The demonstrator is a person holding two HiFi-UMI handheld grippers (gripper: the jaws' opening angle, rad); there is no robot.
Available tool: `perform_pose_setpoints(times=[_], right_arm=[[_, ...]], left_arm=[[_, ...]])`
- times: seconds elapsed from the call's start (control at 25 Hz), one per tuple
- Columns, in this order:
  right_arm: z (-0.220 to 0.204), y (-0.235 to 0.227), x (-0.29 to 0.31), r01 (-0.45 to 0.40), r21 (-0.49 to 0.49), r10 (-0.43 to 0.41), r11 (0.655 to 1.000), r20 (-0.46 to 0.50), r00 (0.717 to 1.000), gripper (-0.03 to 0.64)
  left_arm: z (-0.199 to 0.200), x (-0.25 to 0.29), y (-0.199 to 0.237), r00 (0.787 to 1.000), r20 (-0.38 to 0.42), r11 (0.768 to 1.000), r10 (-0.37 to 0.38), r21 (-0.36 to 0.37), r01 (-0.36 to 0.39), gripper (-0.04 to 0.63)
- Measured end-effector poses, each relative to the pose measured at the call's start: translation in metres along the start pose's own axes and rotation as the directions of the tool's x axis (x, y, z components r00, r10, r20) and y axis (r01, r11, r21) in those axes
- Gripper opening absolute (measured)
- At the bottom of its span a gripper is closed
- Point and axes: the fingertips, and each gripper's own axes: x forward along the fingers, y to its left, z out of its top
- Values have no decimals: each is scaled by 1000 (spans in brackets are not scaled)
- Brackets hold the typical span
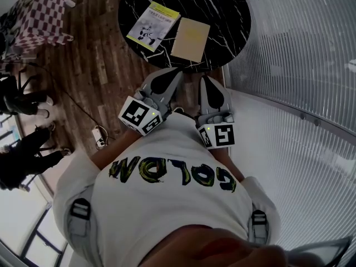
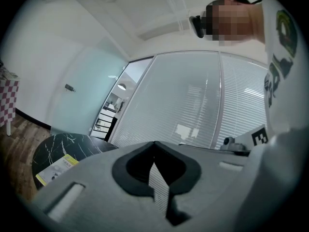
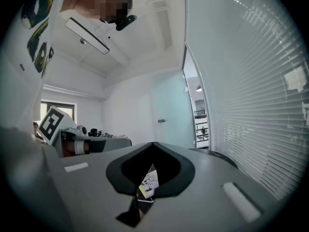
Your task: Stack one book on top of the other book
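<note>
Beyond the left tool (image 1: 176, 73), the table (image 1: 222, 15) loses its far rim to the picture's top edge. The print on the illustrated book (image 1: 153, 25) is too small to read. In the left gripper view the tool's body covers all but one corner of that book and hides the plain book (image 1: 191, 39). Past the closed jaws of the right tool (image 3: 150, 173), only a sliver of the illustrated book shows.

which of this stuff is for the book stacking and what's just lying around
For the job: printed book, tan book, table, left gripper, right gripper, both shut and empty.
Lying about: checked cloth, power strip.
</note>
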Motion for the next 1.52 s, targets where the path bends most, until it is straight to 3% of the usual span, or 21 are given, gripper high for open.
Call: perform_pose_setpoints(times=[0.68, 1.52], right_arm=[[12, 10, 81, 9, -32, -10, 999, -32, 999, 2], [20, 6, 122, 37, -26, -38, 999, -44, 998, 2]], left_arm=[[31, 16, 70, 999, -22, 1000, -28, 1, 28, 2], [49, 26, 111, 999, -8, 999, -40, -32, 39, 2]])
